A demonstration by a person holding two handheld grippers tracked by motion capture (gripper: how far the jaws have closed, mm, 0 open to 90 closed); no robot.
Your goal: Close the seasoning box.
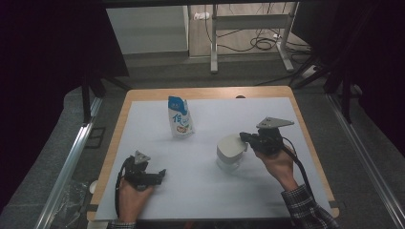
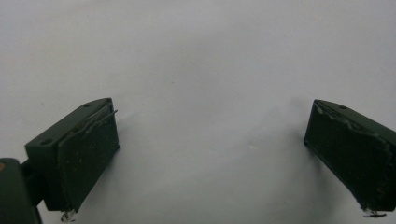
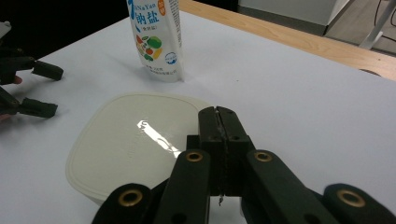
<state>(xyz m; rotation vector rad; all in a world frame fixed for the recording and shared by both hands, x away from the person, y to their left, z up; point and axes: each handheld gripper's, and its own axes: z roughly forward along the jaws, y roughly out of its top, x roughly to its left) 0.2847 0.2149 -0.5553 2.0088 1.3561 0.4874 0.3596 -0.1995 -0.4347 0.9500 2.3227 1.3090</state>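
A cream-white container with its lid on (image 1: 230,150) stands right of the table's middle; its glossy lid (image 3: 135,140) lies just below my right gripper's camera. My right gripper (image 1: 245,138) sits at the container's right upper edge. Its jaws (image 3: 219,114) are pressed flat together over the lid's rim, with nothing visible between them. A blue and white pouch (image 1: 180,118) printed with fruit stands upright behind, also seen as the pouch (image 3: 156,37). My left gripper (image 1: 161,173) rests low at the front left, its jaws (image 2: 210,154) spread wide over the bare white sheet.
A white sheet (image 1: 210,191) covers most of the wooden table (image 1: 125,102). Metal rails run along both sides, and a desk frame with cables stands on the floor beyond the far edge. My left gripper (image 3: 28,88) shows at the far left of the right gripper view.
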